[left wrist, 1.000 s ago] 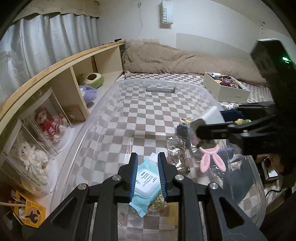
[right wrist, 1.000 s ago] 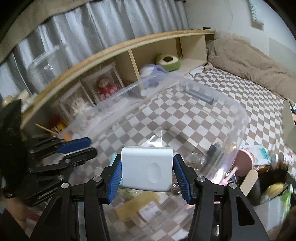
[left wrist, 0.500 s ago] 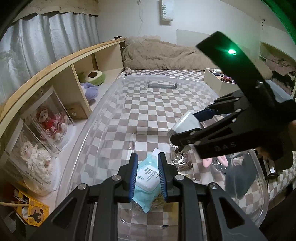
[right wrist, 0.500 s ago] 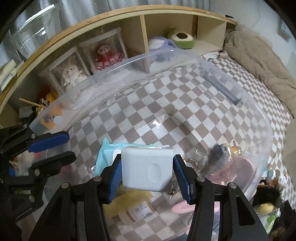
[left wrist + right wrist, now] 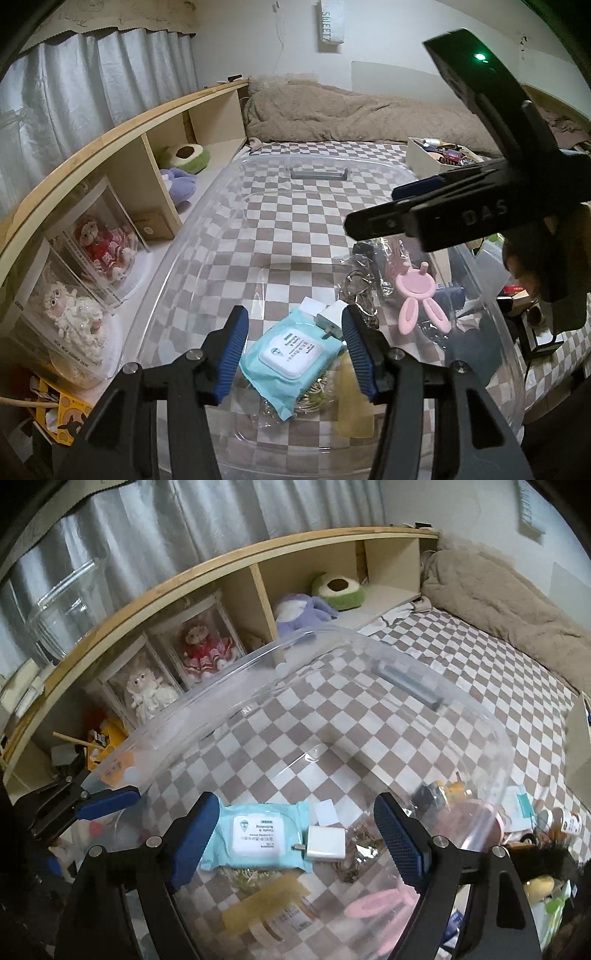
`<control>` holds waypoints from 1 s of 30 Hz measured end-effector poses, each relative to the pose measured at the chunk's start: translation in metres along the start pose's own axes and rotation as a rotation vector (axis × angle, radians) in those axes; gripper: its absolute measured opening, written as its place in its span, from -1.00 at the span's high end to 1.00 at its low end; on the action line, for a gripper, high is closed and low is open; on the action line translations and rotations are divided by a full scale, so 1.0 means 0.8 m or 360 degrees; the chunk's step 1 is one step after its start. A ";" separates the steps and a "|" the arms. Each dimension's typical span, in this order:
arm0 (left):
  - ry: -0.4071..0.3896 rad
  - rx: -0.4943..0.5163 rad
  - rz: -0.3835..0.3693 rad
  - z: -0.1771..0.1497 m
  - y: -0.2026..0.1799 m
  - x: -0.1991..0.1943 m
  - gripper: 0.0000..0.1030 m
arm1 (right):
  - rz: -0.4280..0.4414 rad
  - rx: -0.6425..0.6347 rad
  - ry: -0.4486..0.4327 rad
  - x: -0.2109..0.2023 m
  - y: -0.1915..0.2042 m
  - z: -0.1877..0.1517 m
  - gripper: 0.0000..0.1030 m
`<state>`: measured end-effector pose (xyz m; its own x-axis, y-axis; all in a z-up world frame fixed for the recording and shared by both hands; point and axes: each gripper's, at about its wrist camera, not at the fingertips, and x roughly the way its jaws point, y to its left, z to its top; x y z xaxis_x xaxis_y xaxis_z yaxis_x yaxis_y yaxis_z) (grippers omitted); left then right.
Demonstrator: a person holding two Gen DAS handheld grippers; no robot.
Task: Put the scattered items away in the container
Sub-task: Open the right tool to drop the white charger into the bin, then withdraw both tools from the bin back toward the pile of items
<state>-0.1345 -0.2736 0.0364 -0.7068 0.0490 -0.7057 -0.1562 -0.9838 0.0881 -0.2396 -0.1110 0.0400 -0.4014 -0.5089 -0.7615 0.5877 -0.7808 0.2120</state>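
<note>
Now listed inside the clear container: white charger, dropped at 3 o'clock of the wipes pack. Both items released. Right claw and left claw both opening, empty, free for remaining strays.

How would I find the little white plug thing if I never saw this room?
Look inside the big clear plastic tub on the checkered bed cover. On its floor lies a light blue wipes pack with a white lid. The small white square charger sits right at that pack's end, metal prongs pointing at it; it is the only plain white block there.
</note>
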 end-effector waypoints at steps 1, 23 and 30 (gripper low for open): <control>-0.0001 -0.0003 -0.0002 0.000 -0.001 0.000 -0.07 | 0.0005 0.0009 -0.0006 -0.004 -0.002 -0.003 -0.67; -0.0040 -0.0060 -0.0017 0.009 -0.037 -0.027 -1.00 | 0.0004 0.0051 -0.0194 -0.078 -0.019 -0.051 -1.00; -0.0078 -0.0047 0.0001 0.013 -0.050 -0.046 -1.00 | -0.0009 0.0048 -0.0227 -0.098 -0.020 -0.064 -1.00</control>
<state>-0.1095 -0.2340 0.0665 -0.7398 0.0560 -0.6705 -0.1357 -0.9885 0.0671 -0.1812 -0.0401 0.0649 -0.5014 -0.5492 -0.6686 0.5647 -0.7932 0.2281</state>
